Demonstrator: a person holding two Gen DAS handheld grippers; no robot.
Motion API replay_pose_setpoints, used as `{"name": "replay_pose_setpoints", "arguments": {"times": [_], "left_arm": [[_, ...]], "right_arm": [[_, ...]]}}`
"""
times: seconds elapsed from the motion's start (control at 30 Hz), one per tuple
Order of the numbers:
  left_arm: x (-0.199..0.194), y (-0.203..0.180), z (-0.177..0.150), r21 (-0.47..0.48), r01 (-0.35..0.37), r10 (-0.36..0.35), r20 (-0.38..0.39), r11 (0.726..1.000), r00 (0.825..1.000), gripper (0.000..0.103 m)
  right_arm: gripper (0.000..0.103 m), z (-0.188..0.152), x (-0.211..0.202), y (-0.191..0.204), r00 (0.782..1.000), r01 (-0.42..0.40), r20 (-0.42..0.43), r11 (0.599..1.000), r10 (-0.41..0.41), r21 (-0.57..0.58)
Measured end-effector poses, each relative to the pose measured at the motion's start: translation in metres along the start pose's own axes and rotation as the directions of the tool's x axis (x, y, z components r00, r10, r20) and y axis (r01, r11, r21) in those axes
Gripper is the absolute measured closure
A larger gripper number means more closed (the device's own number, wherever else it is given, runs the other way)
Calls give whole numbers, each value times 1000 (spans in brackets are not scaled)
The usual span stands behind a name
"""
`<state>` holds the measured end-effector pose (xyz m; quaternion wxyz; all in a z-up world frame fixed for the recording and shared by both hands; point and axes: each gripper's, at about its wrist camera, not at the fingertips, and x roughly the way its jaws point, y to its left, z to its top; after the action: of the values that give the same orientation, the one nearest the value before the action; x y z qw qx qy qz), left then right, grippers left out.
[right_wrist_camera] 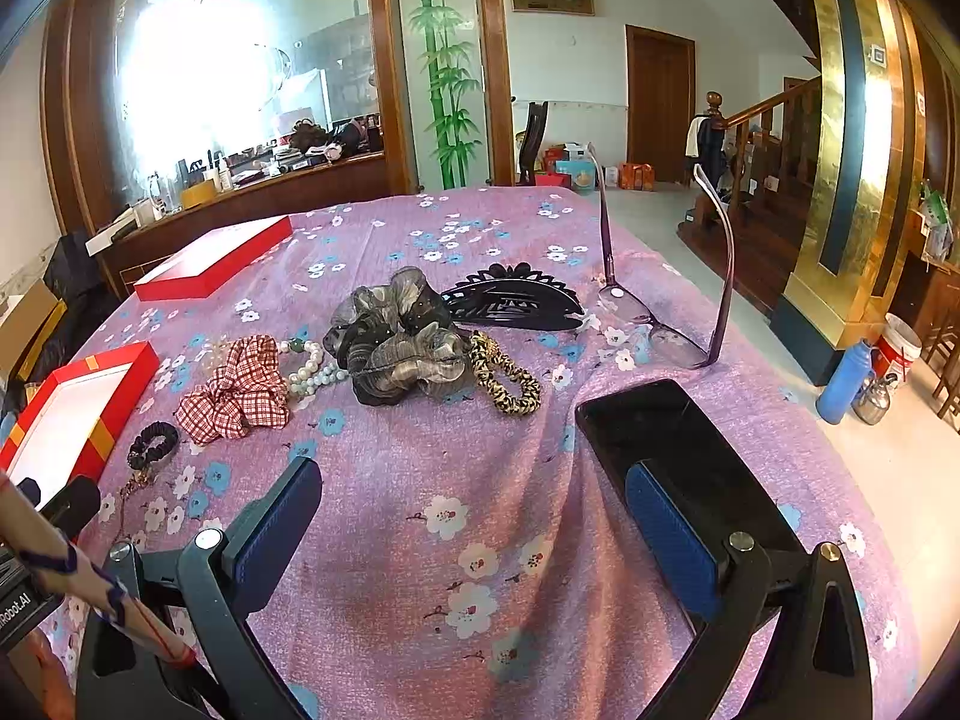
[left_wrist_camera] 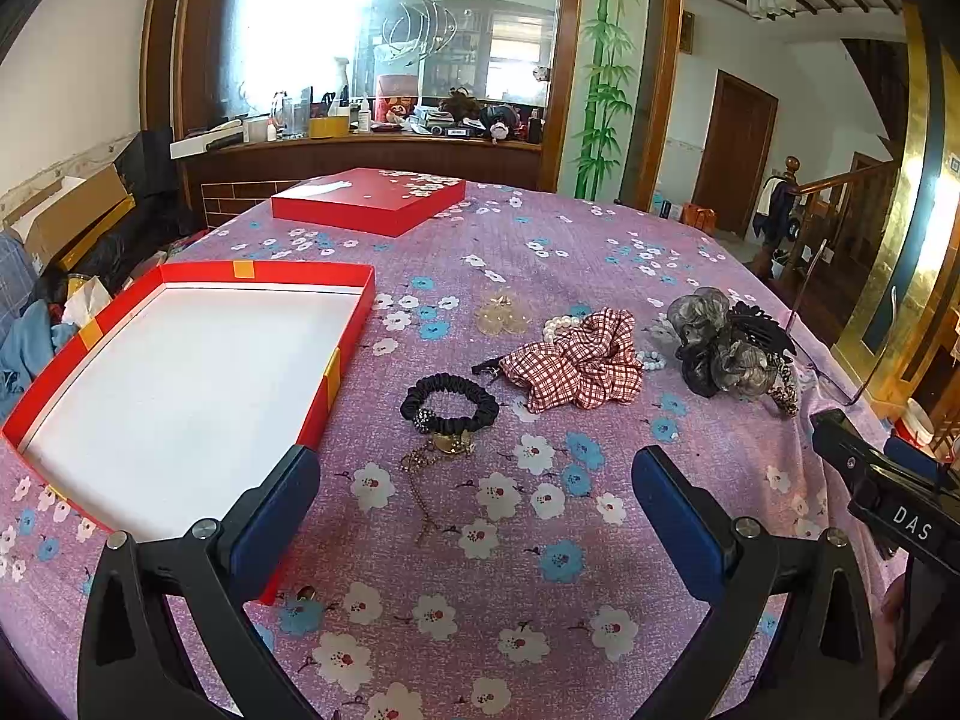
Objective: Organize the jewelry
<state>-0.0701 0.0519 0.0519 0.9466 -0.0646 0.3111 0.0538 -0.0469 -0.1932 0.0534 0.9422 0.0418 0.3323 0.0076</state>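
A: Left gripper (left_wrist_camera: 474, 516), left wrist view: how do the jaws stand?
B: Spread wide and holding nothing, above the floral tablecloth (left_wrist_camera: 600, 252). A thin gold chain (left_wrist_camera: 420, 480) lies between the fingers; at 12 o'clock of it sits the black hair tie (left_wrist_camera: 450, 399).

A: And the right gripper (right_wrist_camera: 474, 534)?
B: Likewise released and unloaded. Its right finger overlaps a black phone (right_wrist_camera: 672, 438) lying on the cloth.

A: Where is the jewelry?
B: At 12 o'clock of the right gripper: the grey scrunchie (right_wrist_camera: 396, 348), with the leopard-print tie (right_wrist_camera: 504, 378) touching it at 4 o'clock, the black claw clip (right_wrist_camera: 516, 300) at 2 o'clock, and the bead bracelets (right_wrist_camera: 312, 372) and checked scrunchie (right_wrist_camera: 237, 390) at 9 o'clock.

A: The container?
B: The open red box (left_wrist_camera: 336, 372), white inside and unfilled, lies at 10 o'clock of the left gripper; its lid (left_wrist_camera: 366, 201) lies farther off at 12 o'clock. Eyeglasses (right_wrist_camera: 660, 324) stand at 1 o'clock of the right gripper.
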Motion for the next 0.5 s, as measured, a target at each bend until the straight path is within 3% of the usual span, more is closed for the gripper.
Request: {"name": "replay_pose_setpoints", "arguments": {"times": [0.5], "left_arm": [[0,0,-2,5,-14,14,-11,1000,1000,0]], "right_arm": [[0,1,1,2,1000,-3,-5,1000,3,-4]]}}
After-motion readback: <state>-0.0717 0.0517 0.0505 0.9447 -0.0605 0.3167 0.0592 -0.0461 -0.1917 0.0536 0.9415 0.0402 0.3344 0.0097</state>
